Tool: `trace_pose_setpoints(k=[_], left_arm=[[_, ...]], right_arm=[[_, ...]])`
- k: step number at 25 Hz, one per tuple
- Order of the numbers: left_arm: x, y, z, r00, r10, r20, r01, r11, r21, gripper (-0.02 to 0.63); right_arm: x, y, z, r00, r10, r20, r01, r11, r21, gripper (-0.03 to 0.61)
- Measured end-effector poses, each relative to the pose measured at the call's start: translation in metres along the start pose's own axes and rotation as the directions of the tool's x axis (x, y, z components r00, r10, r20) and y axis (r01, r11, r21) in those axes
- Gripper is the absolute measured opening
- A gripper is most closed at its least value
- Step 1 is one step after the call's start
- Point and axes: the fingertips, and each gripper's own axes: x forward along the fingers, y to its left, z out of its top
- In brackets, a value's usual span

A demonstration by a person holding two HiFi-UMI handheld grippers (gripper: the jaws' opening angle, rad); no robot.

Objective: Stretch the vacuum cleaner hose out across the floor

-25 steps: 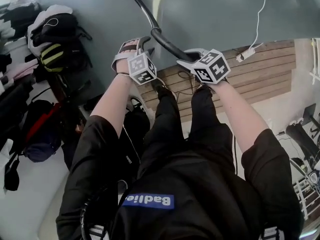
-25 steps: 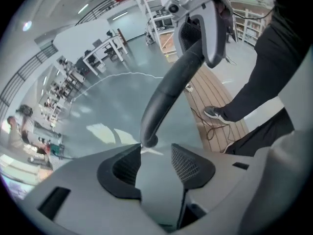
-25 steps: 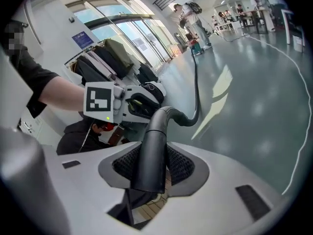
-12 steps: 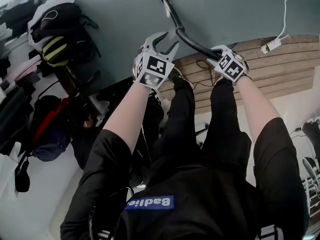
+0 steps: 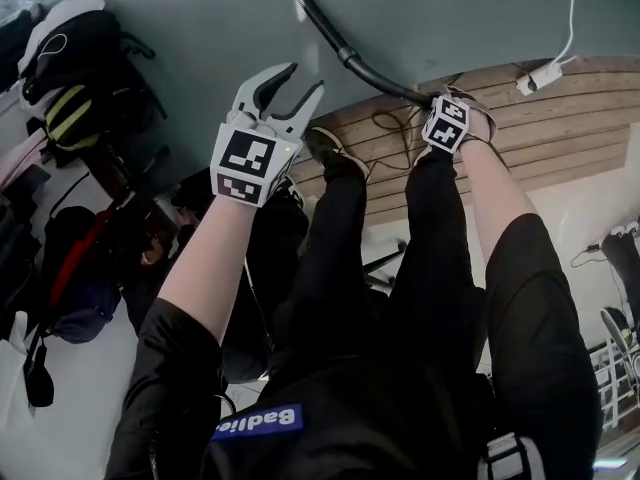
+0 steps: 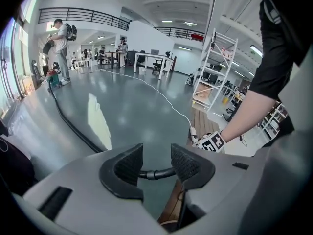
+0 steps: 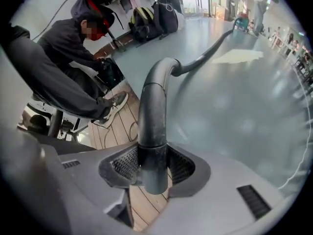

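Observation:
The black vacuum hose (image 5: 330,36) runs over the grey floor from the top of the head view down to my right gripper (image 5: 441,101). That gripper is low by the wooden deck, shut on the hose's rigid grey end tube (image 7: 153,106); the ribbed pads clamp it on both sides (image 7: 150,169). My left gripper (image 5: 306,76) stands open to the left of the hose, with nothing between its fingers. In the left gripper view the hose (image 6: 155,173) shows beyond the open jaws (image 6: 156,153) and trails off over the floor (image 6: 73,126).
Backpacks and bags (image 5: 75,58) are piled at the left wall. A wooden deck (image 5: 540,128) lies at the right, with a white cable and power strip (image 5: 538,76) on it. A seated person (image 7: 63,67) is near the deck. A white rack (image 6: 215,67) stands further off.
My right gripper has gone down toward the deck with the hose end in it. The left gripper has come away from the hose, rolled, and now stands apart at the left.

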Motion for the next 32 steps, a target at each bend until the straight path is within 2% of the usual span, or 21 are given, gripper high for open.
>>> trace_pose_setpoints(k=[4, 7, 10, 15, 18, 20, 23, 26, 29, 32], left_arm=[[0.000, 0.004, 0.012, 0.999, -0.001, 0.032, 0.001, 1.000, -0.013, 0.186], [0.008, 0.000, 0.021, 0.999, -0.005, 0.051, 0.007, 0.999, -0.046, 0.186], [0.006, -0.013, 0.032, 0.998, -0.015, 0.057, 0.019, 0.996, -0.085, 0.185], [-0.033, -0.040, 0.085, 0.994, -0.018, 0.109, 0.027, 0.996, -0.083, 0.185], [-0.077, -0.057, 0.127, 0.986, 0.004, 0.169, 0.013, 0.995, -0.097, 0.184], [-0.113, -0.071, 0.158, 0.976, 0.033, 0.214, -0.007, 0.993, -0.120, 0.184], [-0.178, -0.103, 0.192, 0.964, 0.071, 0.255, -0.027, 0.985, -0.171, 0.184], [-0.240, -0.131, 0.217, 0.946, 0.121, 0.301, -0.059, 0.977, -0.206, 0.184], [-0.293, -0.153, 0.227, 0.915, 0.174, 0.365, -0.082, 0.963, -0.256, 0.184], [-0.334, -0.165, 0.224, 0.884, 0.195, 0.424, -0.060, 0.948, -0.312, 0.184]], right_arm=[[0.024, -0.029, -0.027, 0.999, -0.021, -0.044, 0.026, 0.993, 0.112, 0.165], [0.025, -0.046, -0.032, 0.999, -0.035, -0.029, 0.040, 0.986, 0.164, 0.189], [0.007, -0.051, -0.029, 0.999, -0.053, 0.005, 0.050, 0.971, 0.232, 0.238], [-0.071, -0.041, -0.040, 0.994, -0.083, 0.067, 0.053, 0.930, 0.364, 0.256], [-0.138, 0.002, -0.041, 0.989, -0.054, 0.135, -0.005, 0.914, 0.405, 0.256], [-0.191, 0.039, -0.032, 0.976, -0.025, 0.215, -0.066, 0.912, 0.404, 0.256], [-0.289, 0.096, -0.010, 0.948, -0.010, 0.318, -0.126, 0.907, 0.403, 0.256], [-0.375, 0.121, 0.020, 0.905, -0.002, 0.426, -0.183, 0.902, 0.392, 0.256], [-0.456, 0.128, 0.067, 0.827, -0.011, 0.563, -0.218, 0.916, 0.337, 0.256], [-0.537, 0.131, 0.120, 0.733, -0.042, 0.679, -0.190, 0.946, 0.264, 0.255]])
